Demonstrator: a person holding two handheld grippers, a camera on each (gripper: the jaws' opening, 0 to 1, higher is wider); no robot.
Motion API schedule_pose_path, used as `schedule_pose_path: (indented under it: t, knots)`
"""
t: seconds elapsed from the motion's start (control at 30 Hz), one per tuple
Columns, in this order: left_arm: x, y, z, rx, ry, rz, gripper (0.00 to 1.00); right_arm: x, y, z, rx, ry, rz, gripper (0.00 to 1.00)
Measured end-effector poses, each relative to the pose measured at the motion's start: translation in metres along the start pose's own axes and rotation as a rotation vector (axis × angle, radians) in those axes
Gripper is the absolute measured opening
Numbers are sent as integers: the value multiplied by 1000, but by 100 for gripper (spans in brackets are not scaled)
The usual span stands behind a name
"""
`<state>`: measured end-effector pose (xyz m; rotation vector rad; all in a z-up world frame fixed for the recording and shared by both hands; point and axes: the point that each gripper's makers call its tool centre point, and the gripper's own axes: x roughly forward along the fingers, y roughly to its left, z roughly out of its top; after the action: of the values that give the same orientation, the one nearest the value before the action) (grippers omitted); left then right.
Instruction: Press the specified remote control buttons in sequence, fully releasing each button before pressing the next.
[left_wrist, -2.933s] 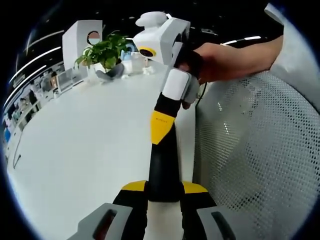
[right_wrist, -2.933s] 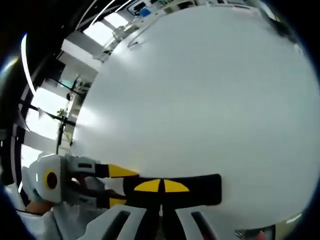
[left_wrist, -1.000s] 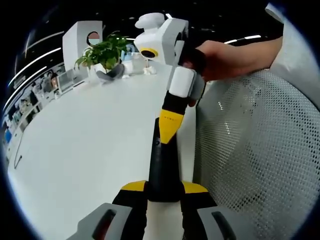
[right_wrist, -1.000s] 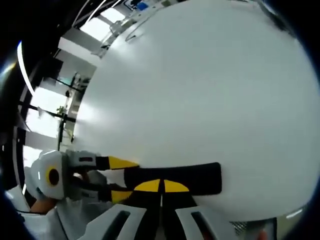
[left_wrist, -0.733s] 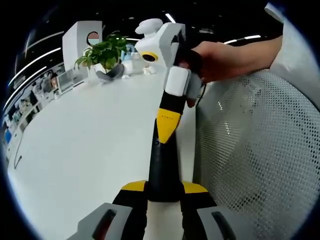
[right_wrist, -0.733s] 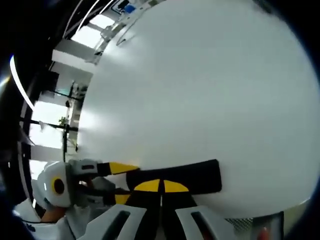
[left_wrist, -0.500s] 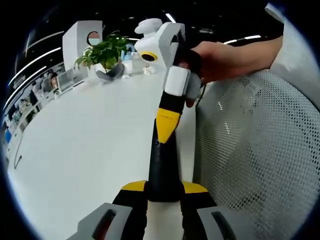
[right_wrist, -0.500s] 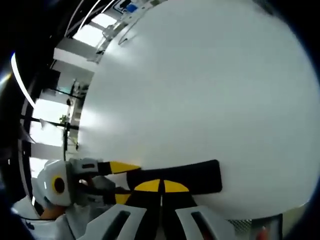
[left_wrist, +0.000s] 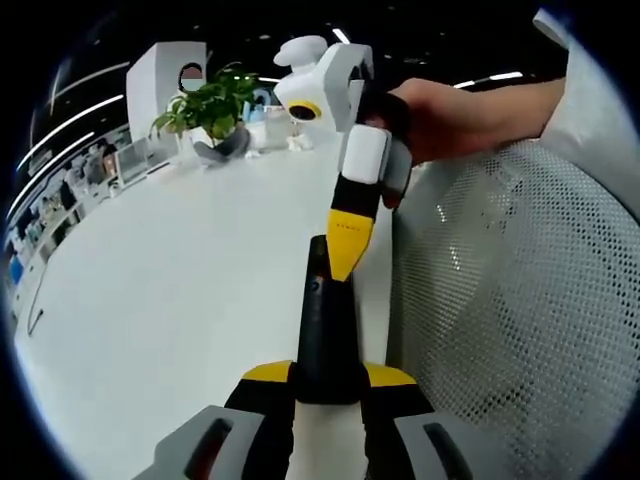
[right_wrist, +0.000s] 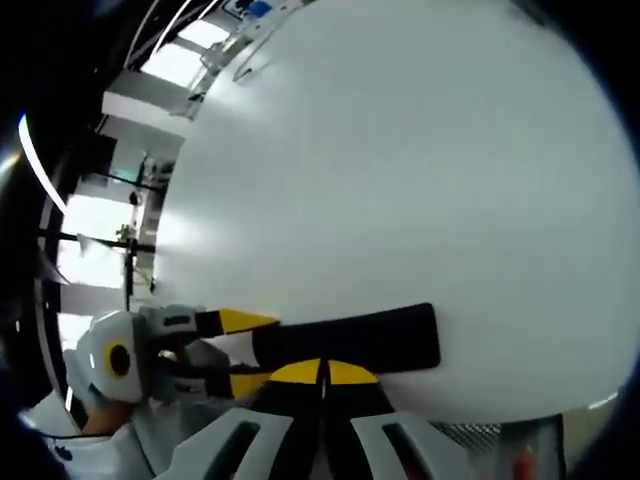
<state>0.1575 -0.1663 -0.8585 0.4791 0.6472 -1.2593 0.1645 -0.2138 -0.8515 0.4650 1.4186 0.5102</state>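
Left tool (left_wrist: 327, 375) clamps black remote (left_wrist: 322, 330); no readable print.

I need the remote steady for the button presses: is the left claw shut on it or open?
Shut on it: the left claw has both yellow-tipped jaws against the sides of the black remote, no gap showing.

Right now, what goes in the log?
left gripper: shut on remote | right gripper: shut, tip over remote | table
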Motion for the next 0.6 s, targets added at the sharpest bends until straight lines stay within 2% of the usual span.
schedule_pose_path:
  t: [0.37,0.6]
  knots:
    - [0,1,0,6,0,-5,24,1,-1,-2,-3,18,0,0]
    - [0,1,0,13,4,-5,24,2,0,-4,-35,13,-20,0]
